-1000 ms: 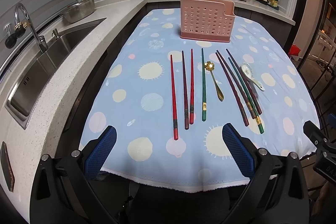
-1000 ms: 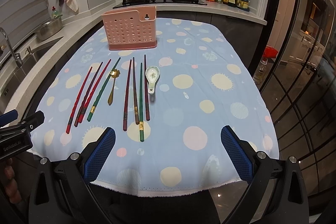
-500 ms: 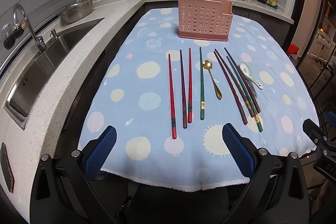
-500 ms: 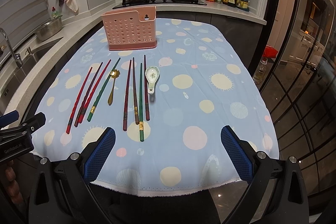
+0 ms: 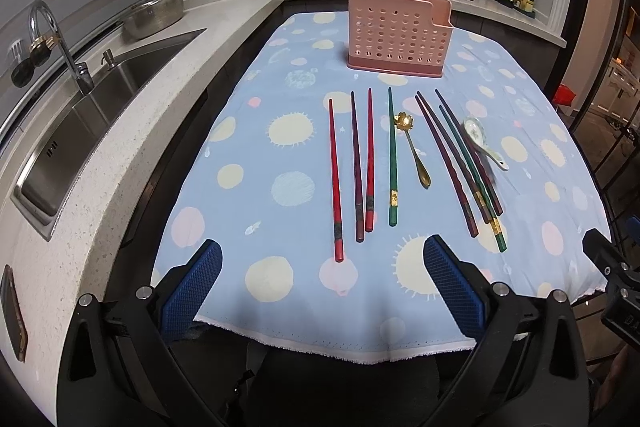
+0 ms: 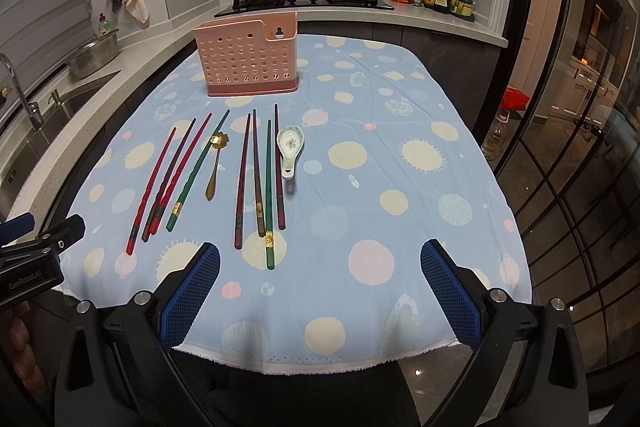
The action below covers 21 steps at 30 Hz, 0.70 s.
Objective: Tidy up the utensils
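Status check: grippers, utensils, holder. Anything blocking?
Left gripper and right gripper open, empty, at table's near edge. Chopsticks, gold spoon, ceramic spoon flat on cloth; pink holder upright behind them. Nothing in between.

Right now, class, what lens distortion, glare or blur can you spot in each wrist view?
Left wrist view: fisheye bends the sink counter into a curve, with dark corners; the gold spoon bowl glints; the ceramic spoon handle looks smeared. Right wrist view: glass door bars bow, reflecting lights.
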### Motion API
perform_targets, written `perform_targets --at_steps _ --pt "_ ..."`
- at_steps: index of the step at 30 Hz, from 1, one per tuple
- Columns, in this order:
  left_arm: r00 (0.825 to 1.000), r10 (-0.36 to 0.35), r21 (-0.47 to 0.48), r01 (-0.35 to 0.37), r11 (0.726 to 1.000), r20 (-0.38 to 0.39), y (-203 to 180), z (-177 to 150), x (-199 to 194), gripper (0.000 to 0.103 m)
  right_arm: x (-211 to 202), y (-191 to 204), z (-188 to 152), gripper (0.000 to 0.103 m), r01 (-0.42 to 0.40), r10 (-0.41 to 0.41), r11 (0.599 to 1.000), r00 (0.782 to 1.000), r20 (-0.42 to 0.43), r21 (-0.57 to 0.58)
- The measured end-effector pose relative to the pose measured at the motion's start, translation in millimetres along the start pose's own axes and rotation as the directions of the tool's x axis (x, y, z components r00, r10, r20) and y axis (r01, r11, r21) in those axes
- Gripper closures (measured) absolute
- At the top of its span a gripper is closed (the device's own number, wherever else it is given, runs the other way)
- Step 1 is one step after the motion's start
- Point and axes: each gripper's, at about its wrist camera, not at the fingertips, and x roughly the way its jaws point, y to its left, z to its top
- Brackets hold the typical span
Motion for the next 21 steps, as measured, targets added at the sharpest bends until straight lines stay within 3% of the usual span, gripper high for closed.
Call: perform_targets --at_steps 21 --pt "0.999 -0.032 0.017 0.032 0.999 0.010 -4.8 -1.4 -3.4 0.007 -0.1 -0.2 0.3 0.007 0.000 0.000 1.000 1.000 -0.001 0.001"
